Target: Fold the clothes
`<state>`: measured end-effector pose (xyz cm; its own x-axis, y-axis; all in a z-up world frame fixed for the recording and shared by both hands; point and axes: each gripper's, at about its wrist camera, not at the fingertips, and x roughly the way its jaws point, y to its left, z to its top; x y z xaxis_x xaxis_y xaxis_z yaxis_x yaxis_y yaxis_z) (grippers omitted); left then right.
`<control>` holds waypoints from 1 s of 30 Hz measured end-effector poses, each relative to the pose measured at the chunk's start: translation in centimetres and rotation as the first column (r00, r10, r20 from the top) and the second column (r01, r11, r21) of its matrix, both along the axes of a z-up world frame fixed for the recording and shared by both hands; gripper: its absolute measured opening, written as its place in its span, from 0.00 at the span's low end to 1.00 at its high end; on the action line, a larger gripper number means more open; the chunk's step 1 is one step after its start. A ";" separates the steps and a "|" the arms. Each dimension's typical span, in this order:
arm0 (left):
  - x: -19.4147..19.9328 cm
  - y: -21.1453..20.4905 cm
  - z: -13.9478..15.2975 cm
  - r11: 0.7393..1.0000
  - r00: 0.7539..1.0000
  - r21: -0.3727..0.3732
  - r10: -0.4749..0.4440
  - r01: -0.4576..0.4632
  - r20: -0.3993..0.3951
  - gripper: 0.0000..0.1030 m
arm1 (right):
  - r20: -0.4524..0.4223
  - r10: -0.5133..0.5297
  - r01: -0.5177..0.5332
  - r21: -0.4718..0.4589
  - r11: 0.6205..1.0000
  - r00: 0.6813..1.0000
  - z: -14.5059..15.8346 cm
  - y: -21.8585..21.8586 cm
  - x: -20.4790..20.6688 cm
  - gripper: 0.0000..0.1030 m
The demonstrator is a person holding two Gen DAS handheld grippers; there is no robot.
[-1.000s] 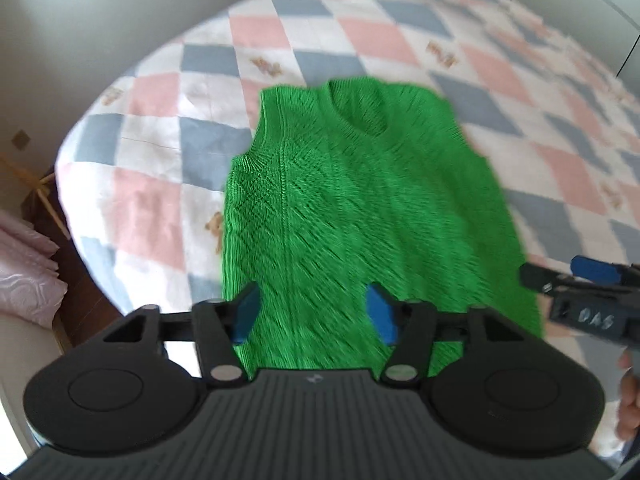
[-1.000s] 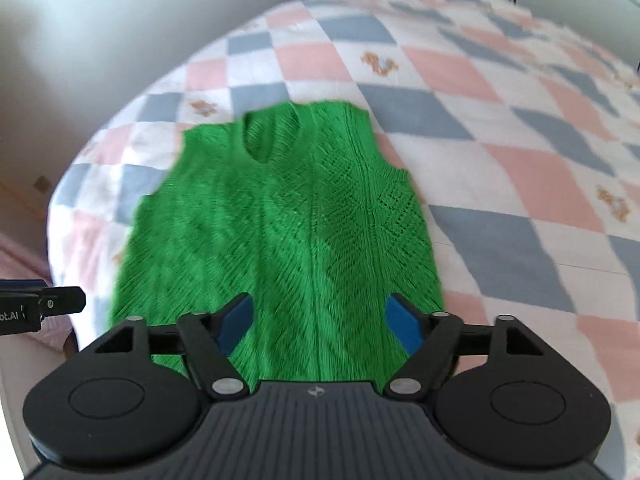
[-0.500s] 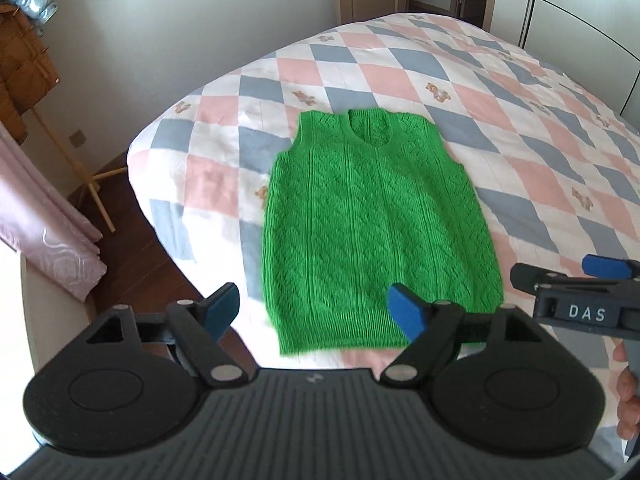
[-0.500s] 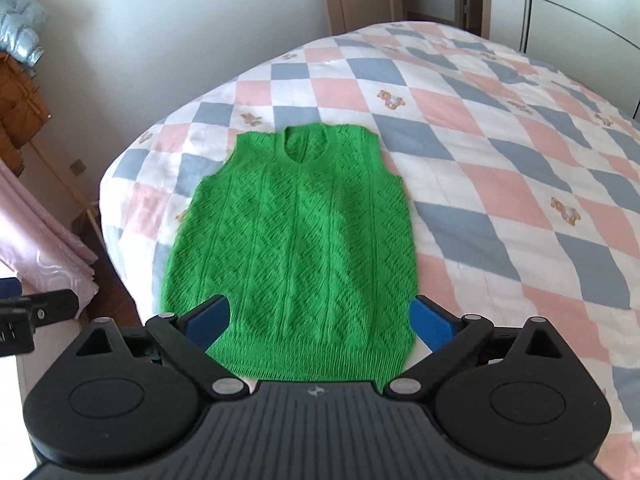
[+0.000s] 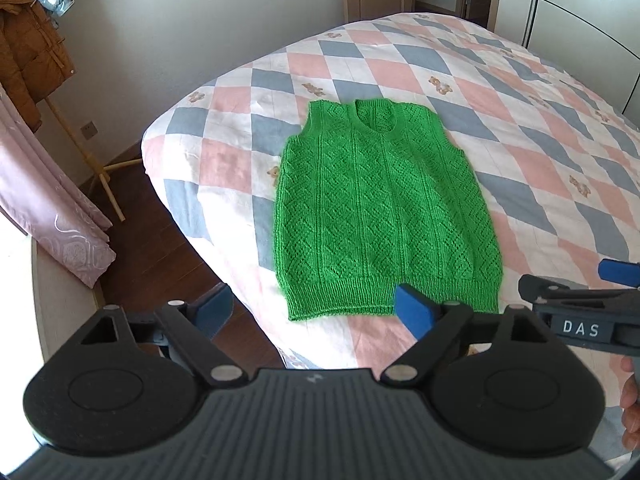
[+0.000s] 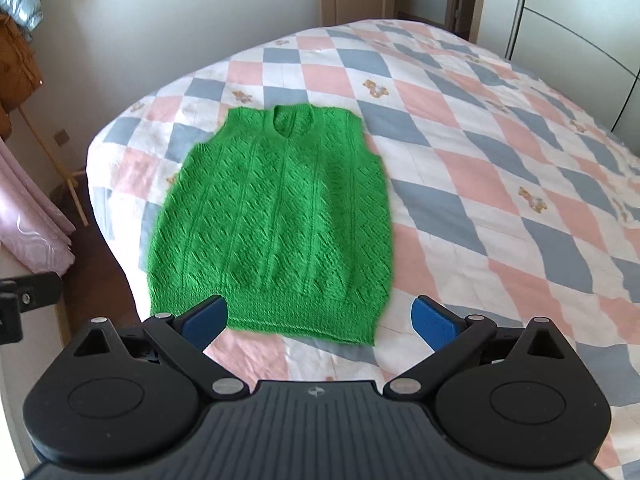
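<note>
Both claws have pulled back and risen from the knitwear since a second ago, when they hung low over its lower half; now the whole garment shows in each view. Over that second the jaws of the left claw (image 5: 314,308) have been opening, and they stand wide with nothing between them but the bed edge and floor seen beyond. On the right claw (image 6: 320,316) the jaws have opened too and now stand about as wide as they go, empty, framing the hem from above. Just right of the left claw, the right one's black body with its "DAS" label (image 5: 580,327) juts into view, a bit of the person's hand (image 5: 632,404) behind it.

Ahead of both lies the green knitted vest (image 5: 380,208), spread flat and face up on the checked quilt (image 5: 540,184) of the bed, neckline away from the claws, ribbed hem nearest, close to the bed's near corner. No fold shows in it yet.

By my reading, the spreading step is over and the first fold is about to start. That calls for each claw to come down on an edge of the vest, perhaps the two hem corners or one side, pinch only the knit and not the quilt beneath, then lift and carry it across evenly so the loose weave does not stretch or bunch.
</note>
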<state>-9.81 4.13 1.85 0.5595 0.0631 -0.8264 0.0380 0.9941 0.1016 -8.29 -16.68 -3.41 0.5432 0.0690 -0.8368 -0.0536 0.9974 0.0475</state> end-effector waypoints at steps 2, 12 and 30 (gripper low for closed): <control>-0.3 0.1 -0.3 1.000 1.000 -0.001 -0.001 0.001 -0.008 0.85 | -0.008 -0.001 0.001 -0.006 1.000 1.000 -0.1 0.0 -0.3 0.98; -1.3 0.7 -2.1 1.000 0.998 0.007 0.004 -0.004 -0.059 0.88 | -0.068 -0.002 0.002 -0.001 1.000 0.998 -0.8 0.0 -1.4 0.98; -1.7 -0.3 -3.8 1.000 0.994 0.000 0.004 -0.004 -0.112 0.90 | -0.129 0.015 -0.016 -0.010 1.000 0.992 -2.6 -0.3 -1.4 0.98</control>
